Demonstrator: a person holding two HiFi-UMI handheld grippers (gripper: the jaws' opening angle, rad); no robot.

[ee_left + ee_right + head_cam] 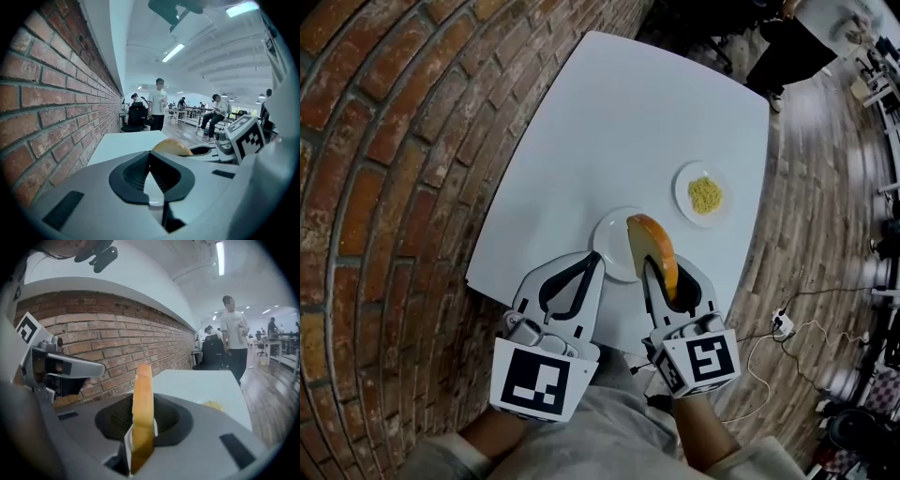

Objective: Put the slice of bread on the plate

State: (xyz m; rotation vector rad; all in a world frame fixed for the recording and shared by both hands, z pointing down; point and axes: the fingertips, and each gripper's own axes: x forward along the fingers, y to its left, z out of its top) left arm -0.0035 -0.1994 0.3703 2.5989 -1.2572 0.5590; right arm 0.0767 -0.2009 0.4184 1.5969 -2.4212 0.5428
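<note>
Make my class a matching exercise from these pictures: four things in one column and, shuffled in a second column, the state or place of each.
Things
1. slice of bread
2. near plate
3. far plate
4. left tool

States or places
A. shut, with nothing in it
B. carries yellow food
C. stands on edge, gripped in the right tool
D. bare, just ahead of both tools

Pairs: 1-C, 2-D, 3-B, 4-A
</note>
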